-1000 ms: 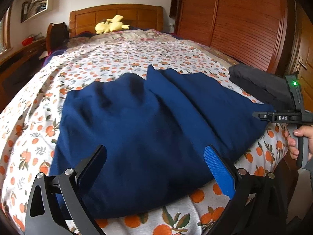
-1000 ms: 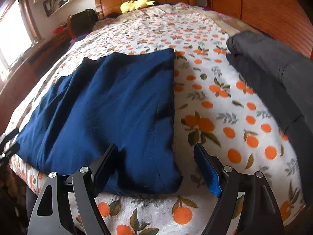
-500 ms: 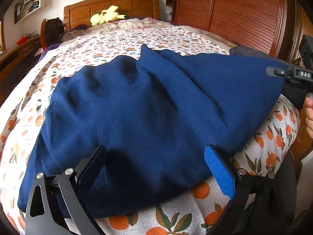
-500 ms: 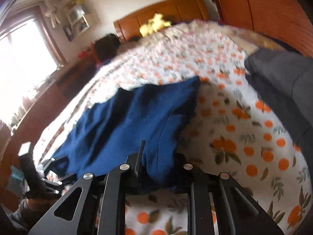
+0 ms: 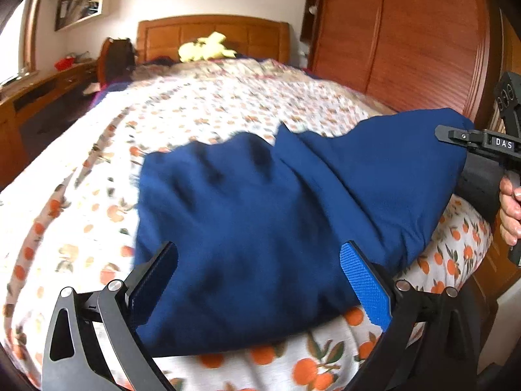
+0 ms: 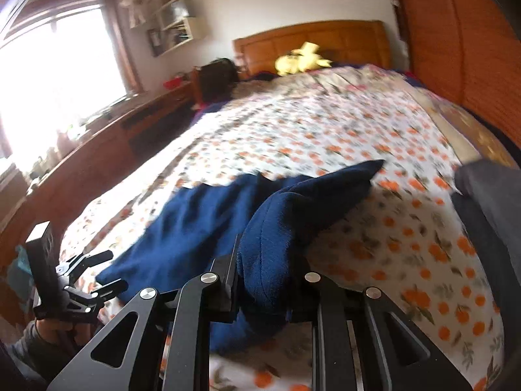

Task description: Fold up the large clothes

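While a bed (image 5: 228, 104) with an orange-print sheet filled most of both frames, a navy garment (image 5: 260, 228) lay across its near end, at the centre of the left wrist view. A wooden wardrobe (image 5: 407, 32) rose at the upper right, and a wooden headboard (image 5: 211, 34) stood at top centre with a yellow plush toy (image 5: 205, 50) before it. A dark grey folded garment (image 6: 488, 202) sat at the right edge of the right wrist view. The right gripper (image 6: 270, 280) was clamped on a lifted corner of the navy cloth. The left gripper (image 5: 260, 280) hung spread wide over the garment's near edge, gripping nothing. White lettering "DAS" (image 5: 503, 143) showed on the right tool.
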